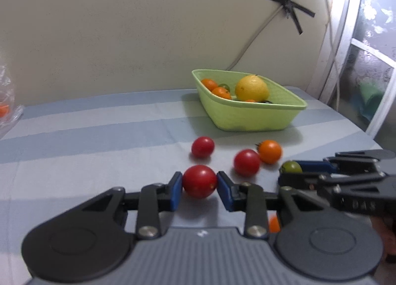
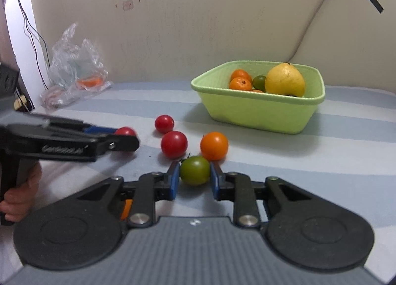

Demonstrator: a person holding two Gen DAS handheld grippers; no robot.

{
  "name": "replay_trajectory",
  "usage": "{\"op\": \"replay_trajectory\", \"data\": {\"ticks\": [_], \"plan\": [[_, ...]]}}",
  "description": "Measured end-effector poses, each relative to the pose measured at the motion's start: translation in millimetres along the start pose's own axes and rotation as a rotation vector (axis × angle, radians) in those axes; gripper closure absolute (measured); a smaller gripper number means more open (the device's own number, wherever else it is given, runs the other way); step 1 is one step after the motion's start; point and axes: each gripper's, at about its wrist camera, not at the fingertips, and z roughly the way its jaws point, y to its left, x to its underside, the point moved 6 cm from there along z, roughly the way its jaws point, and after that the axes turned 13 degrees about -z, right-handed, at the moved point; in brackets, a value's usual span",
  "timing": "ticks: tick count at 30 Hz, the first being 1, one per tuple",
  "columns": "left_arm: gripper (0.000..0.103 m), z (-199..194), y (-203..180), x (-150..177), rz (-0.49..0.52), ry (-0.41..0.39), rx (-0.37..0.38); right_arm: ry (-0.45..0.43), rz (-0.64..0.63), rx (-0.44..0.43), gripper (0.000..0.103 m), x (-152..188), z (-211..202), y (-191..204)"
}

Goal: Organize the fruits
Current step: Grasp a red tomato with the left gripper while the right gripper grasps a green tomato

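Note:
My left gripper [image 1: 199, 183] is shut on a red tomato [image 1: 199, 181] low over the striped cloth. My right gripper [image 2: 194, 176] is shut on a green tomato [image 2: 194, 169]; it also shows in the left wrist view [image 1: 290, 167]. Loose on the cloth lie two red tomatoes [image 1: 203, 146] [image 1: 246, 162] and an orange tomato [image 1: 269, 151]. The green basket [image 1: 257, 116] behind them holds a yellow citrus fruit [image 1: 251, 88], small oranges [image 1: 221, 92] and a green fruit. In the right wrist view the basket [image 2: 259, 111] stands at the back right and the left gripper [image 2: 123, 140] enters from the left.
A crumpled clear plastic bag [image 2: 74, 72] with something orange inside lies at the back left by the wall. Cables hang on the wall [image 1: 250, 42]. A window frame [image 1: 346, 49] borders the table's right side. An orange piece [image 1: 274, 224] shows under my left gripper.

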Motion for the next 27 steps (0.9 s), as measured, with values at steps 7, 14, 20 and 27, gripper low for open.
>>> {"op": "replay_trajectory", "data": {"ticks": [7, 14, 20, 27], "plan": [[0.072, -51.3, 3.7, 33.3, -0.038, -0.016, -0.008, -0.017, 0.018, 0.020, 0.074, 19.9, -41.9, 10.0], [0.072, -75.4, -10.9, 62.6, -0.023, -0.041, -0.023, -0.023, 0.015, 0.030, 0.074, 41.0, -63.0, 34.0], [0.071, -71.2, -13.6, 78.1, -0.005, -0.048, -0.070, -0.023, -0.029, 0.072, 0.072, 47.3, -57.1, 44.8], [0.055, -78.9, -15.9, 82.8, 0.001, -0.075, -0.102, -0.028, -0.076, 0.095, 0.062, 50.0, -61.4, 52.1]]}}
